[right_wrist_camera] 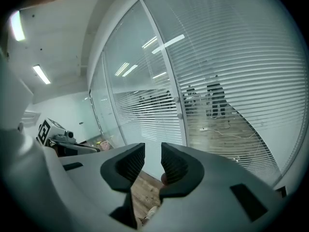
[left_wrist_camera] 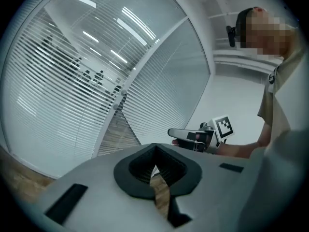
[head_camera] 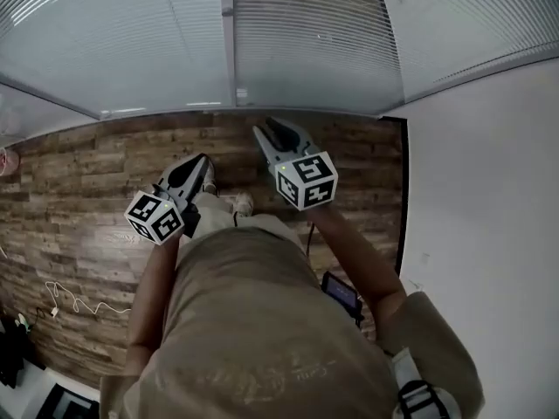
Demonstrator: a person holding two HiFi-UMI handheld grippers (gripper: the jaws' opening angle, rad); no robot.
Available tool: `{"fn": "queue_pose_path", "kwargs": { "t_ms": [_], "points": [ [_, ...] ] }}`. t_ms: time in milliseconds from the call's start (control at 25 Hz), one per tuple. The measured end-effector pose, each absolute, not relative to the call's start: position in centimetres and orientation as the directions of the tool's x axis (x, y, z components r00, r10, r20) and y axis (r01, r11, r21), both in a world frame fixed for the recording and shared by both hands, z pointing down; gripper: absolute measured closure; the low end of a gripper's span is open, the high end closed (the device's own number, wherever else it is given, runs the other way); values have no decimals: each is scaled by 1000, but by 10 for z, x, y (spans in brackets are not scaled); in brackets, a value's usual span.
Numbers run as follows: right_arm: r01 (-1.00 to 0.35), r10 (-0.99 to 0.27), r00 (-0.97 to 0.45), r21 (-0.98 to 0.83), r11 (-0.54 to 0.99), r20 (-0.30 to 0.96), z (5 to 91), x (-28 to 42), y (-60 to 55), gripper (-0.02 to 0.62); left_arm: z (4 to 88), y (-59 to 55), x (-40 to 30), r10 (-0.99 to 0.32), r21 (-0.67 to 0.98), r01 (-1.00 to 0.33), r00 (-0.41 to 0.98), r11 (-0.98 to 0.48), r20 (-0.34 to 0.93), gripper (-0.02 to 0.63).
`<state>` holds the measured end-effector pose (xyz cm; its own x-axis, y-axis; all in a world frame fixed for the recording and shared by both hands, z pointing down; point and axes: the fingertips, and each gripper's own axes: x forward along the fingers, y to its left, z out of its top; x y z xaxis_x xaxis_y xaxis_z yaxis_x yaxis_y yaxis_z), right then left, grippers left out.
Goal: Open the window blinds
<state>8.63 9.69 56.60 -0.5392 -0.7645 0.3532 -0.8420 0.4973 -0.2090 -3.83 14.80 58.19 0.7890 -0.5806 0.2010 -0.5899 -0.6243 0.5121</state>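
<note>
**Head view:** Nearest the camera, the person's beige cloth top (head_camera: 253, 321) is seen, with both arms reaching toward the far side. The grey-and-black left gripper (head_camera: 201, 162) is clenched on nothing. The grey-and-black right gripper (head_camera: 266, 129) is released, near the white slatted window blinds (head_camera: 306, 51). These hang lowered behind reflecting glass at the far edge of the brown plank floor (head_camera: 87, 190).

**Left gripper view:** The jaws are seen pressed together and empty. The slats are tilted enough for dark shapes beyond to be made out.

**Right gripper view:** The jaws are seen apart, with only floor between them. Small round knobs (right_wrist_camera: 179, 115) are carried on the white frame post (right_wrist_camera: 164, 57).

If the tips were pushed on, the glass could be struck, and so small a knob could easily be slipped off. Open room is left on the left, while the right is closed by a white wall (head_camera: 489, 190).
</note>
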Motion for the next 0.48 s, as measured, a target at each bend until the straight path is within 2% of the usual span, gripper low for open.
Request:
{"fn": "queue_pose_path", "kwargs": {
  "t_ms": [240,480],
  "points": [
    [-769,-680,-627,-163,618,381,580,47,99,483,573,146,-52,-603,425,-643,759,-637,245,594],
    [-764,-678,-637,-184,619,367,577,25,95,483,584,157,-69,-609,437,-664,741,-606,282,594]
  ]
}}
